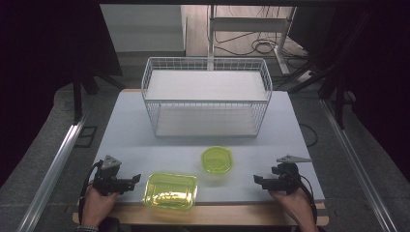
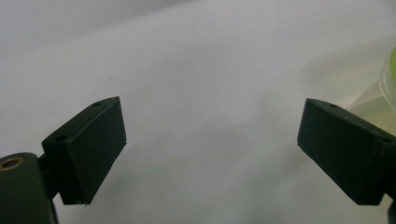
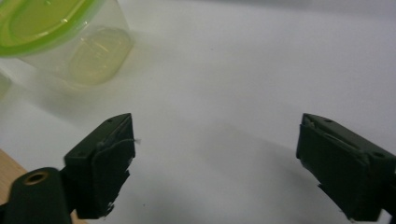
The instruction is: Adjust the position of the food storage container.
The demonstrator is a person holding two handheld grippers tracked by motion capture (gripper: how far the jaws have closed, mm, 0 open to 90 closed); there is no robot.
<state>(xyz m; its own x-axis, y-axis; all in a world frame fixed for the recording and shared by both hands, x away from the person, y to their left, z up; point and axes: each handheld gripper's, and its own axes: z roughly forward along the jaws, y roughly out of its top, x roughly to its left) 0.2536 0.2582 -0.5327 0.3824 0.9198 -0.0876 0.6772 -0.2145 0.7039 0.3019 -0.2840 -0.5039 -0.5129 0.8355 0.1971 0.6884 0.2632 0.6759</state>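
Both grippers sit low on the pale grey table point(image 1: 145, 154). Left gripper point(image 1: 137, 179): jaws spread wide, nothing between them, with the rectangular yellow-green clear plastic container point(image 1: 170, 191) just past its tips. Right gripper point(image 1: 256, 180): jaws spread too, empty, and the round green-lidded clear plastic tub point(image 1: 217, 160) sits ahead, off its left jaw. A white wire basket point(image 1: 206, 96) stands well beyond.
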